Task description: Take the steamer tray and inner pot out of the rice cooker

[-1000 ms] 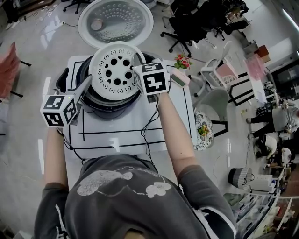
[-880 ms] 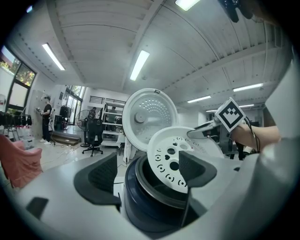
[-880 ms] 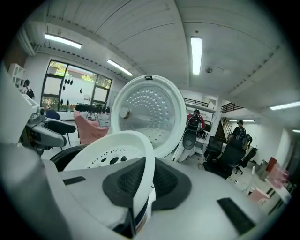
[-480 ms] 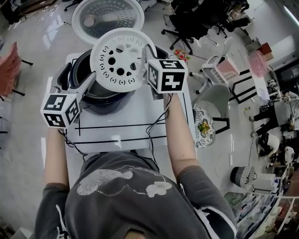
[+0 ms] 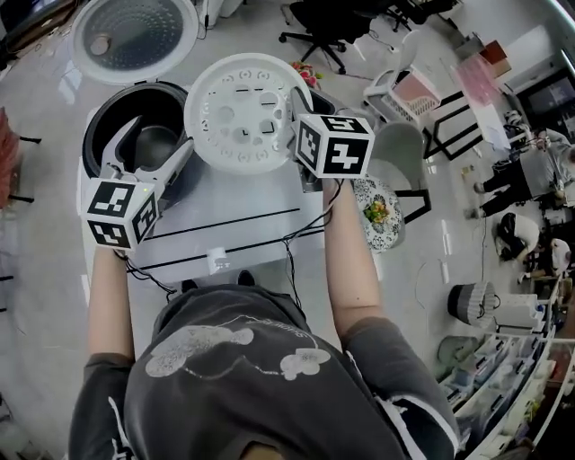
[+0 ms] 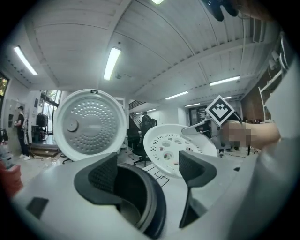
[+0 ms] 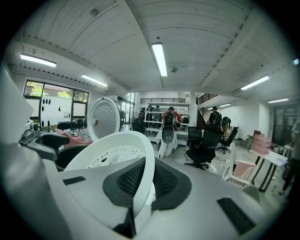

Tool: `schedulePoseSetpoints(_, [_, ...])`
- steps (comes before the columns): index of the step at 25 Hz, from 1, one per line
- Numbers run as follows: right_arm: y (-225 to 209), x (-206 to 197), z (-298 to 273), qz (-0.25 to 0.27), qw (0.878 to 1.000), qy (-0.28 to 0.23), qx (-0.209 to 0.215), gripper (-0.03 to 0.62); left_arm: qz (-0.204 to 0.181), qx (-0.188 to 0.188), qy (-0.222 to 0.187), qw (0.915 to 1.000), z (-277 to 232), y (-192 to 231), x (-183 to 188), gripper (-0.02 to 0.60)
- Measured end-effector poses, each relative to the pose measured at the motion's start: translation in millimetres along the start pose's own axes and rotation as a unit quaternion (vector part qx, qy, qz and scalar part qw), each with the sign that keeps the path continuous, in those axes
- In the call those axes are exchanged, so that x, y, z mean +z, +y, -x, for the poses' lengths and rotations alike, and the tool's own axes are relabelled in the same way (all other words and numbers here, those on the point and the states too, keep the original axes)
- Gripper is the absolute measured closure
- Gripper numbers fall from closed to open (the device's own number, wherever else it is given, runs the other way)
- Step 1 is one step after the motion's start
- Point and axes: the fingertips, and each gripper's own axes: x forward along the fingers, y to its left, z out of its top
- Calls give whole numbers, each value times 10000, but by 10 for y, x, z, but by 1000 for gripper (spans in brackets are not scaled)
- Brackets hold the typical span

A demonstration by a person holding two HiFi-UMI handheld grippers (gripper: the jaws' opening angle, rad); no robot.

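Note:
The white perforated steamer tray (image 5: 244, 112) hangs in the air to the right of the rice cooker (image 5: 101, 135), above the table. My right gripper (image 5: 297, 110) is shut on the tray's right rim; in the right gripper view the rim (image 7: 140, 187) is pinched between both pads. My left gripper (image 5: 162, 135) stands open over the cooker's mouth with nothing held, its pads (image 6: 104, 172) wide apart. The dark inner pot (image 5: 157, 144) sits uncovered in the cooker, seen as the pot (image 6: 131, 197) between the left jaws. The tray (image 6: 174, 147) is tilted beyond the left gripper.
The cooker's round lid (image 5: 135, 36) stands open at the back. The white table (image 5: 234, 235) has black lines and cables. A small flower pot (image 5: 307, 72), black office chairs (image 5: 328, 22), a white basket (image 5: 404, 90) and a side stool with a plate (image 5: 375, 211) stand to the right.
The tray has gone up off the cooker and to the right in my right gripper, which uncovers the inner pot. My left gripper has followed to the right.

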Motion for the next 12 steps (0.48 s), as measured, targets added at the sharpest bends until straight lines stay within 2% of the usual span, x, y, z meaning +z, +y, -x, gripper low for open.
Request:
schedulePoseSetpoints(5, [-632,-476,246,-205,9989,278,-312,548,-35,-387,70,9992,-370,-590,-99,176])
schedulePoseSetpoints(12, [-1111,-1079,414,-489,9959,624,-424,548,-131,-629,229,9977,-671,-1162,-297,176])
